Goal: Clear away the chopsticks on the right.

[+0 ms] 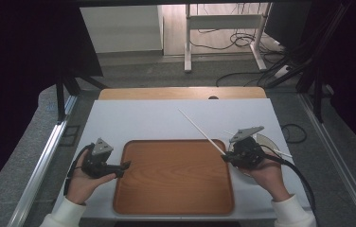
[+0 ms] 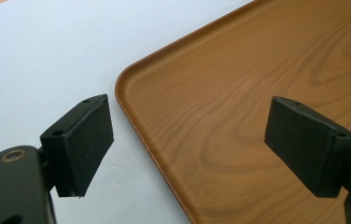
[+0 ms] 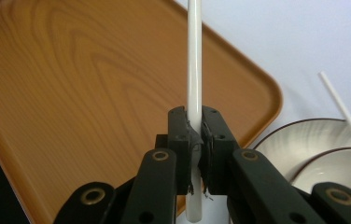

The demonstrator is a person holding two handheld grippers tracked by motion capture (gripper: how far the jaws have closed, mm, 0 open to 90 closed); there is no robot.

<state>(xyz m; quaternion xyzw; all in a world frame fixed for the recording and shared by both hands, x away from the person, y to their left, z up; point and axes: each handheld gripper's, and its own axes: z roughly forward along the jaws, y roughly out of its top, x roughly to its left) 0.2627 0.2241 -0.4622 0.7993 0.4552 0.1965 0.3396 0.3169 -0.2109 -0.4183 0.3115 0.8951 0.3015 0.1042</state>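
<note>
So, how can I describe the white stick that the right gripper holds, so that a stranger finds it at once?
Start at the wooden tray in the middle of the white table. At its far right corner the right gripper is shut on a long white chopstick that slants up and away over the table. The other chopstick rests on the bowl, held by nothing.

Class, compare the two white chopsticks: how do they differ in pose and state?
The held chopstick is clamped between the right gripper jaws, pointing away across the table; the second chopstick is free, resting on the bowl. The held one crosses the tray corner; the other lies beyond it. Both are white and slender.
</note>
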